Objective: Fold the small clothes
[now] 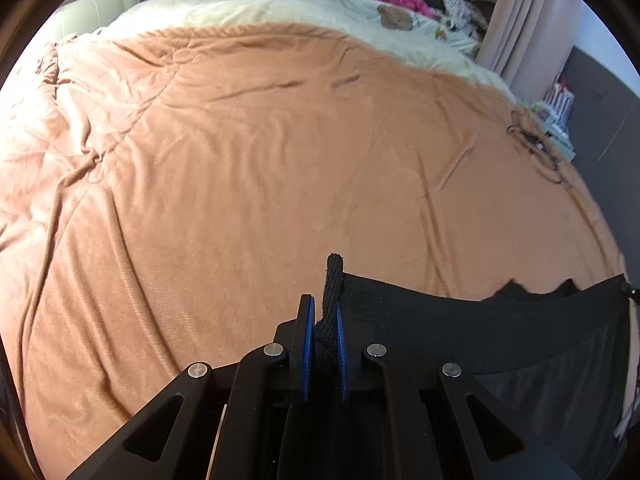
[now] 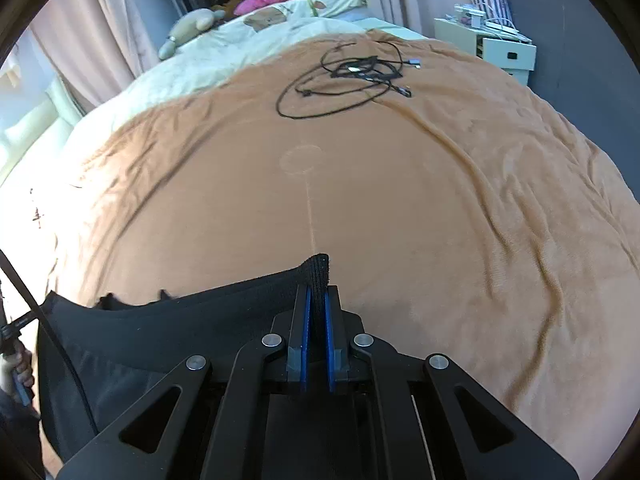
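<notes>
A black garment (image 1: 480, 332) with a ribbed waistband is stretched between my two grippers above an orange blanket (image 1: 240, 160). My left gripper (image 1: 323, 310) is shut on the waistband's left corner, which sticks up between the blue pads. My right gripper (image 2: 318, 300) is shut on the waistband's right corner; the black garment (image 2: 180, 320) runs off to the left in that view. The garment's lower part hangs down out of sight below the grippers.
The orange blanket (image 2: 400, 200) covers a bed. A tangle of black cables (image 2: 348, 76) lies on it far ahead, also seen in the left wrist view (image 1: 536, 144). Cream bedding (image 1: 280, 12) and soft toys lie at the head. A white bedside cabinet (image 2: 492, 48) stands at the right.
</notes>
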The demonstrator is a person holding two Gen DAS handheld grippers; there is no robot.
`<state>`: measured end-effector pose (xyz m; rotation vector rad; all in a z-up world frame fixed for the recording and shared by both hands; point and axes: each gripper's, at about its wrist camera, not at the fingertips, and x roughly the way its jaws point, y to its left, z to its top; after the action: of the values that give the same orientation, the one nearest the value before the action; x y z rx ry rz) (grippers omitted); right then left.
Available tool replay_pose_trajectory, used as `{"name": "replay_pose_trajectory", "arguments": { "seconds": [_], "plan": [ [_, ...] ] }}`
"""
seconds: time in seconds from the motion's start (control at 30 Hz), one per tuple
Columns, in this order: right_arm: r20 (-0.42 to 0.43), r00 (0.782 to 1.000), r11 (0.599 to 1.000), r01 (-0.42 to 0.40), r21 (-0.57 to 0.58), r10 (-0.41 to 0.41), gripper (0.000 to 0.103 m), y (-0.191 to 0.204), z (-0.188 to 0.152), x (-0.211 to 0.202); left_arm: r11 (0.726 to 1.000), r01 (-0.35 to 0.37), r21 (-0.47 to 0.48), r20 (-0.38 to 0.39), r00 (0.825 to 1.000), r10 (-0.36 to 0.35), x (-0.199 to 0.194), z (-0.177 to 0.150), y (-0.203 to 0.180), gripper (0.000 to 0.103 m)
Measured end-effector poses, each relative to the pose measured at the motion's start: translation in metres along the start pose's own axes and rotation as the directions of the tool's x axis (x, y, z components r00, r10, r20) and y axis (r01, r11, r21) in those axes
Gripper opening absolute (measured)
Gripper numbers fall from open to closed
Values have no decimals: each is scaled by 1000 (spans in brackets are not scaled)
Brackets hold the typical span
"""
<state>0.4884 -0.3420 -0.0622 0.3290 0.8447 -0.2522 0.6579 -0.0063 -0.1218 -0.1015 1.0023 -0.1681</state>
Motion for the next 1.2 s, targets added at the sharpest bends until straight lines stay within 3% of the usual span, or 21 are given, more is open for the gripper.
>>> {"name": "replay_pose_trajectory", "arguments": {
  "seconds": [0.07, 0.1, 0.13, 0.2, 0.27, 0.33, 0.37, 0.4, 0.87, 1.2],
  "plan": [
    [-42, 997, 997, 71, -4, -71, 3, 4, -2, 14, 1000, -14, -19, -44, 999, 14, 14, -1, 1, 15],
    [-55, 985, 986, 165, -16, -166, 5, 8, -4, 21, 999, -38, -35, -67, 997, 36, 18, -2, 2, 18],
    [-60, 979, 980, 196, -20, -197, 5, 8, -6, 22, 997, -55, -53, -85, 995, 50, 21, -3, 4, 19],
    [-76, 988, 990, 138, 0, -137, 6, 8, -11, 21, 996, -35, -83, -78, 997, 29, 16, -6, 9, 22],
    [-81, 990, 993, 119, 0, -119, 16, 7, -15, 14, 995, -31, -90, -67, 997, 25, 6, -10, 11, 34],
    [-62, 991, 993, 117, -15, -117, 37, 9, -21, 3, 995, -40, -88, -45, 998, 36, -8, -15, 10, 47],
    [-59, 993, 994, 105, -17, -105, 48, 9, -22, -1, 995, -37, -88, -36, 999, 34, -14, -19, 10, 48],
    [-55, 995, 997, 81, -16, -82, 52, 11, -27, -9, 996, -25, -88, -27, 999, 23, -22, -23, 9, 50],
    [-87, 995, 995, 33, -92, -41, 52, 32, -74, -78, 999, 1, -39, -41, 999, -3, -78, -101, -4, 51],
    [-117, 993, 993, -8, -115, -5, 52, 47, -134, -110, 1000, 19, -17, -64, 998, -20, -100, -162, -17, 51]
  ]
}}
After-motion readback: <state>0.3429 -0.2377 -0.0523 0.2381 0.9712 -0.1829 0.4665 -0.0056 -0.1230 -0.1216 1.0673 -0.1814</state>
